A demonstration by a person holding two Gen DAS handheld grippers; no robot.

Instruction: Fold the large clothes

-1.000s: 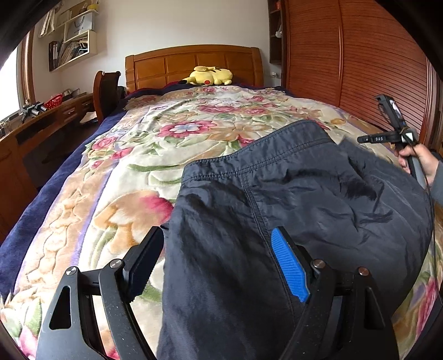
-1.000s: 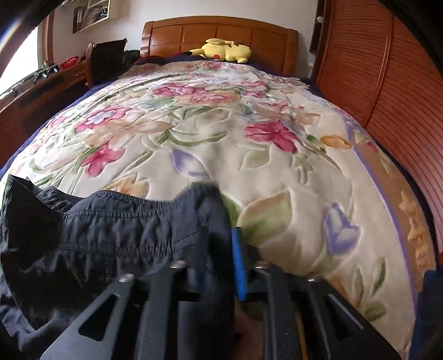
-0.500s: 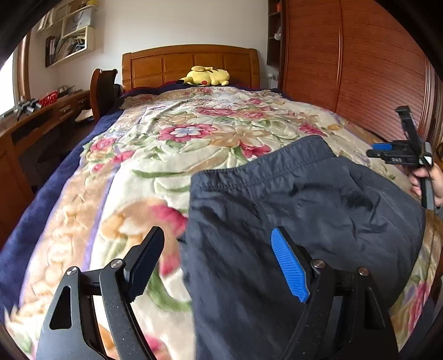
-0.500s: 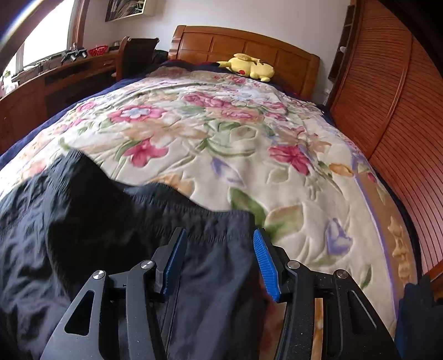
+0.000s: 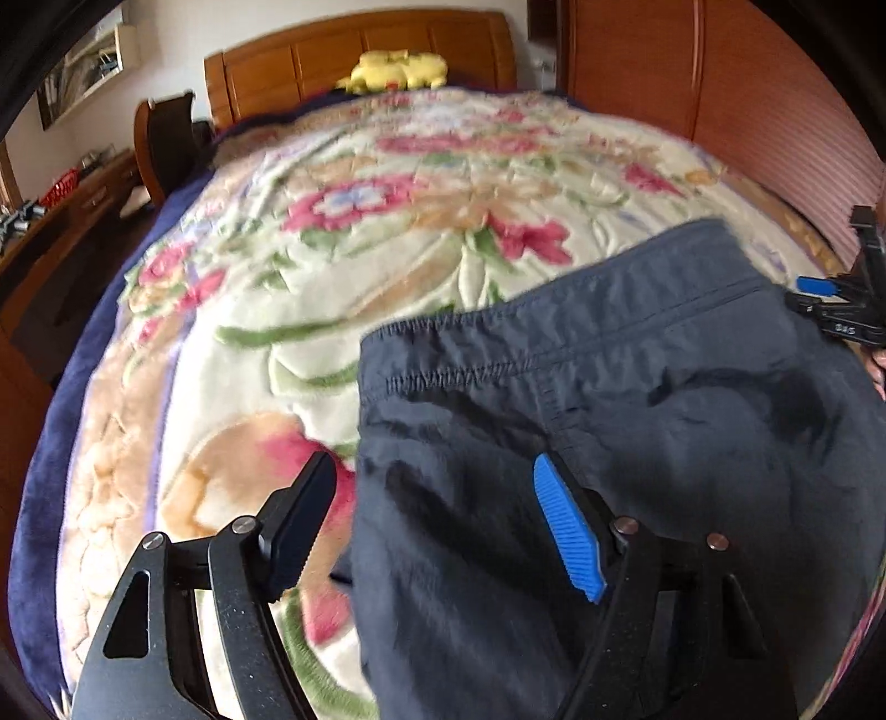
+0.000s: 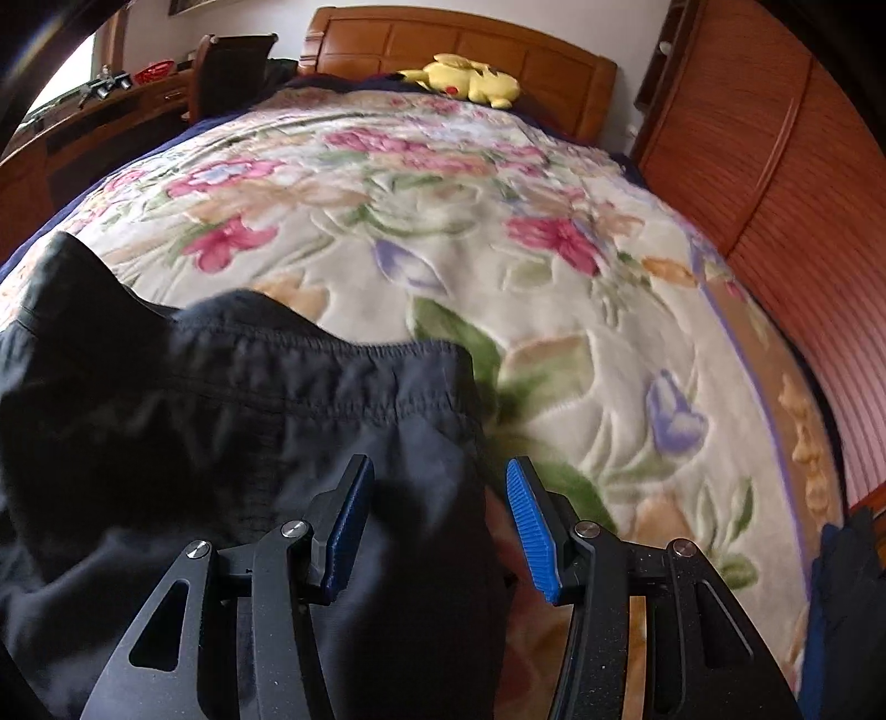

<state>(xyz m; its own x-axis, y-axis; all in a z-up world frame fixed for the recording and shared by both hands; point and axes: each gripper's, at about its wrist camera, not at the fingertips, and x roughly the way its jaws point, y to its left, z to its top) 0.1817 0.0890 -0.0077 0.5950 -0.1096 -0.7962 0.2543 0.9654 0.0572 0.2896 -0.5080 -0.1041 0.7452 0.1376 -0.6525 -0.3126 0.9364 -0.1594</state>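
A dark navy garment (image 5: 637, 399) with an elastic waistband (image 5: 554, 327) lies spread on the floral blanket (image 5: 332, 310). My left gripper (image 5: 432, 471) hovers over its left edge. The jaws are closing, with that edge between them and the pads clear of the cloth. In the right wrist view the garment (image 6: 221, 415) fills the lower left. My right gripper (image 6: 437, 465) stands open astride its right edge, just behind the waistband corner, its pads apart from the fabric. The right gripper's fingers (image 5: 817, 286) also show at the far right of the left wrist view.
A yellow plush toy (image 6: 465, 77) rests by the wooden headboard (image 6: 498, 50). A slatted wooden wardrobe (image 6: 775, 166) runs along the right side of the bed. A desk (image 5: 66, 221) and chair (image 5: 166, 144) stand on the left. Dark blue cloth (image 6: 841, 581) hangs at the lower right.
The right gripper, shut on the waistband corner a second ago, has opened and let it go. The left gripper has shifted across the bed, and its jaws have narrowed slightly.
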